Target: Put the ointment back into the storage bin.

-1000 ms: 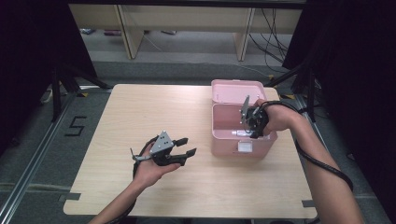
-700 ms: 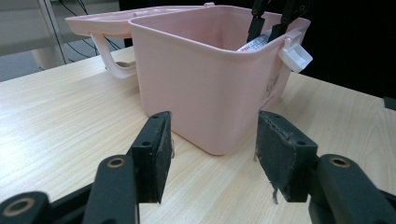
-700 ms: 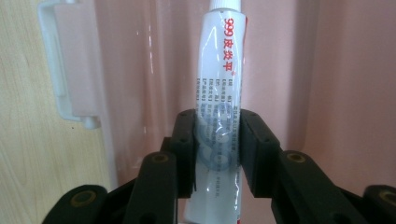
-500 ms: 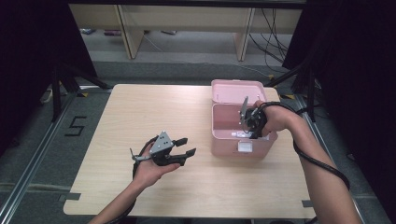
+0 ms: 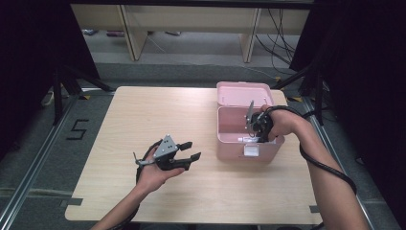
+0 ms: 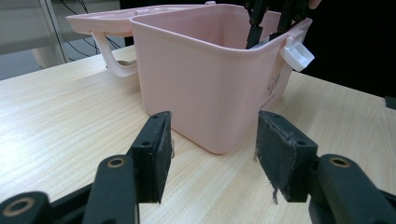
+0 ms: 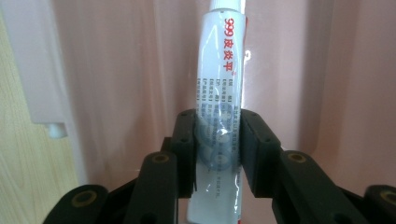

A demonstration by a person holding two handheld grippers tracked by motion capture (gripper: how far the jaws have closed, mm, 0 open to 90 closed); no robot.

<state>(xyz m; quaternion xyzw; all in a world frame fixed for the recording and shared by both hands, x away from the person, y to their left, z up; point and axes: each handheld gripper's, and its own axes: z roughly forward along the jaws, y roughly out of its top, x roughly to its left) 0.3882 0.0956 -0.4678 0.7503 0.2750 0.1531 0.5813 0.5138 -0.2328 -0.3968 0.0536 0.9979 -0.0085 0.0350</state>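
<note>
Reaching down into the open pink box (image 5: 249,143), the right gripper (image 5: 258,128) has its jaws closed on a white tube (image 7: 218,116) with red lettering, one black pad pressed against each side of its lower half. In the right gripper view the tube runs straight up toward twelve o'clock against the pink inner wall of the box, its far end cut off by the top edge. In the high view the box sits on the wooden table (image 5: 143,115) at about two o'clock from the table's middle, its lid (image 5: 243,92) folded back flat at twelve o'clock and a white latch (image 5: 251,150) hanging on the front wall at six o'clock. The left gripper (image 5: 187,150) rests in the person's hand low over the table at about nine o'clock from the box, well apart from it, its jaws spread wide with nothing between them. In the left gripper view the box (image 6: 210,88) stands ahead at twelve o'clock, the right gripper (image 6: 271,23) dipping in over its rim at one o'clock.
</note>
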